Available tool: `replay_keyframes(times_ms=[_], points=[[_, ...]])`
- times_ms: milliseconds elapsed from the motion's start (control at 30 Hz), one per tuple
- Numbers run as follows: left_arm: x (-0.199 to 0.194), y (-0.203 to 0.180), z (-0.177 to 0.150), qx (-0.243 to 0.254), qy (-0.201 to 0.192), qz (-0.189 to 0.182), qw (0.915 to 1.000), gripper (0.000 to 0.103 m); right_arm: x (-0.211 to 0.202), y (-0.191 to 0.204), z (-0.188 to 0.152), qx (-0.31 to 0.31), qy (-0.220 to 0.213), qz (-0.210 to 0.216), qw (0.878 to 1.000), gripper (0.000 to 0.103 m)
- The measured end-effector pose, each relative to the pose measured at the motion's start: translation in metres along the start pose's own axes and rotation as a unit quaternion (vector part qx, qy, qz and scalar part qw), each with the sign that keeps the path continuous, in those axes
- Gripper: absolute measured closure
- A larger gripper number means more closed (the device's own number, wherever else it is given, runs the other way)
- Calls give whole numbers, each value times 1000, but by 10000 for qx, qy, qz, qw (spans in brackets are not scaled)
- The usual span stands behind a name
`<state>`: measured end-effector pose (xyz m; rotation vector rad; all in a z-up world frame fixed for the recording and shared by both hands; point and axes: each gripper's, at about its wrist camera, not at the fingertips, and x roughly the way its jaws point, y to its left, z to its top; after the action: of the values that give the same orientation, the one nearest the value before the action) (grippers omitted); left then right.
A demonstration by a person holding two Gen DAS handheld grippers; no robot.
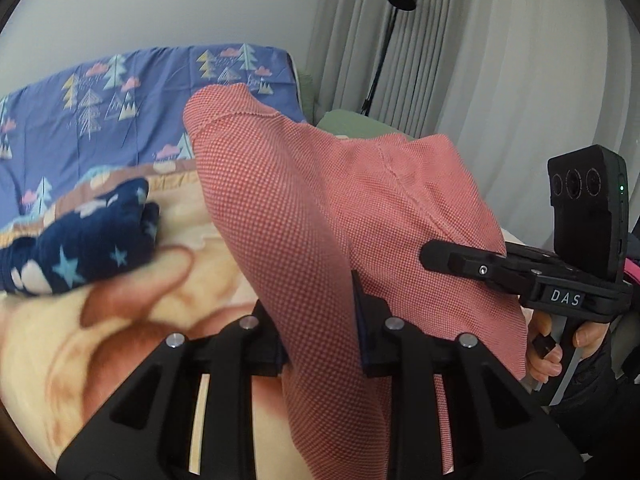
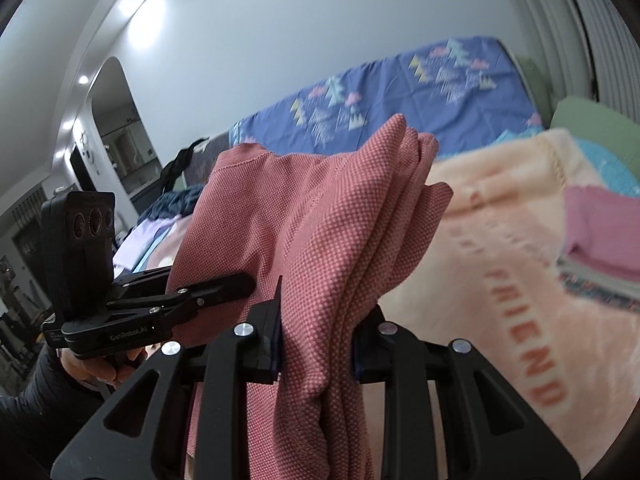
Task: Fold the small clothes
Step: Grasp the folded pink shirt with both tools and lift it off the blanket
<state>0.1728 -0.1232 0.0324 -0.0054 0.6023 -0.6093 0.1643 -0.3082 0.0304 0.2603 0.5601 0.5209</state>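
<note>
1. Hanging in the air above a bed, a red-and-white checked garment (image 1: 320, 216) is pinched between two hand-held grippers, its cloth bunched and draped rather than laid flat.
2. The left gripper (image 1: 320, 344) is clamped on the garment, its two black fingers pressing the fabric from either side in the left wrist view; cloth rises above the jaws and falls below them toward the camera.
3. The right gripper (image 2: 316, 344) is likewise closed on the garment (image 2: 304, 216), holding several gathered layers between its fingers in the right wrist view.
4. Each gripper shows in the other's camera: the right one (image 1: 456, 258) reaches in from the right edge of the left wrist view, its tip against the cloth, with a hand (image 1: 560, 344) on its grip below; the left one (image 2: 224, 284) enters from the left of the right wrist view, tip also meeting the fabric.
5. Beneath the garment lies a peach blanket (image 2: 500, 248) printed with large reddish letters, partly blurred.
6. A dark blue item with pale stars (image 1: 80, 248) rests crumpled on the blanket to the left in the left wrist view.
7. A pink folded cloth (image 2: 604, 232) sits on the blanket at the right edge of the right wrist view, atop what may be other layers, too blurred to tell.
8. Behind, a blue sheet with tree prints (image 1: 132, 96) covers the far side of the bed, and a black floor lamp (image 1: 400, 4) stands before pale curtains (image 1: 500, 52).
</note>
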Motion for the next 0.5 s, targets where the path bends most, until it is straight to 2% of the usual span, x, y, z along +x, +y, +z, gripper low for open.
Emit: replay_keyframes(times_ms=[500], points=[[50,-23,76,1021,-46,401,9940,77,-3,-33,42,-246,-657,-655,9954,77]])
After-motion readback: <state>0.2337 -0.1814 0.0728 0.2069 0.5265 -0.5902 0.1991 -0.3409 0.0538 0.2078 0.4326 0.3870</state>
